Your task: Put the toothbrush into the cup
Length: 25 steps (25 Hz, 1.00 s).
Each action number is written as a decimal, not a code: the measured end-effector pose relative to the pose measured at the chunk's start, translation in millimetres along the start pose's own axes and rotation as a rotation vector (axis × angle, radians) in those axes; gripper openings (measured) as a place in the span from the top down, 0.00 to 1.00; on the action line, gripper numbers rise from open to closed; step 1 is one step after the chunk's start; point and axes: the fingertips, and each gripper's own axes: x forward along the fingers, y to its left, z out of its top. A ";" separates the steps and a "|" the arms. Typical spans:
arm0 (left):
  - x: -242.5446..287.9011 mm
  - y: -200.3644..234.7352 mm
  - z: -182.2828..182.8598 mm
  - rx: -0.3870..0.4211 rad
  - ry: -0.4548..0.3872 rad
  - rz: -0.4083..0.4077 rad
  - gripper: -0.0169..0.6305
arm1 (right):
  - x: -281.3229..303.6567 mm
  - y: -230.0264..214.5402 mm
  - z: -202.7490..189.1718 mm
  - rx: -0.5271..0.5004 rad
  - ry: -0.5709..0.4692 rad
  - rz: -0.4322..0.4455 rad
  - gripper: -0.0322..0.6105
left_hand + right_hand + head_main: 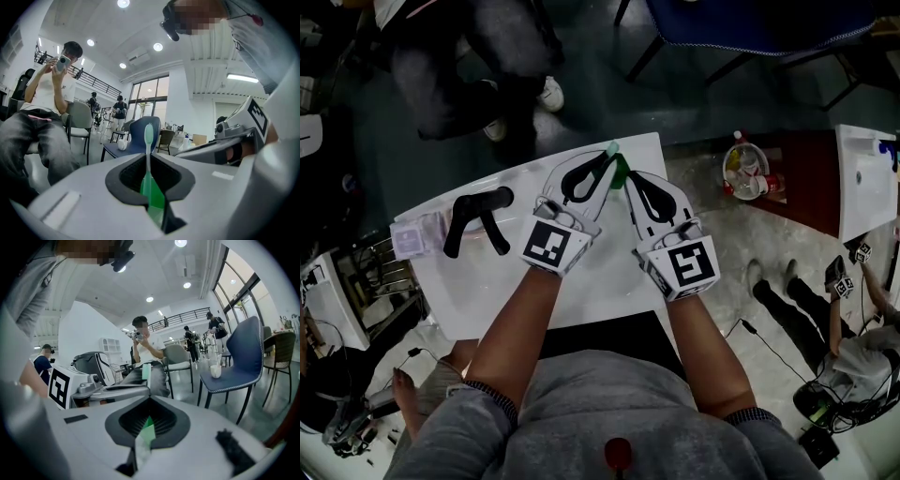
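Note:
A green toothbrush (620, 171) stands upright over the far edge of the white table (487, 291), caught between the tips of both grippers. My left gripper (606, 165) is shut on its handle. In the left gripper view the toothbrush (149, 140) rises out of the closed jaws with its pale head on top. My right gripper (629, 180) comes in from the right and is shut on the same handle. In the right gripper view a green stretch of the toothbrush (148, 428) shows between the closed jaws. No cup shows in any view.
A black forked object (478, 220) and a pale purple pad (417, 234) lie on the table's left part. A seated person (44, 108) sits just beyond the far edge, and a blue chair (239, 362) stands there too. A small bin (745, 171) stands on the floor at right.

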 end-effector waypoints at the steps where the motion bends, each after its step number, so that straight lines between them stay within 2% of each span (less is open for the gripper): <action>1: 0.0 0.0 -1.2 0.000 0.002 -0.001 0.92 | 0.0 -0.2 -0.3 0.001 0.004 -0.003 0.94; 5: 0.2 0.8 -8.3 -0.005 0.020 -0.001 0.92 | 0.8 -2.5 -0.9 0.013 0.024 -0.021 0.94; 16: 5.4 2.4 -14.8 -0.001 0.035 -0.004 0.94 | 1.1 -0.7 -4.0 0.014 -0.004 0.001 0.94; 21: 7.3 0.5 -9.7 -0.003 0.033 -0.017 0.83 | -1.3 -1.4 0.1 0.013 -0.009 0.001 0.94; 25: 6.7 -0.7 -5.5 0.001 0.034 -0.019 0.82 | -3.2 -1.5 3.2 0.012 -0.011 0.001 0.94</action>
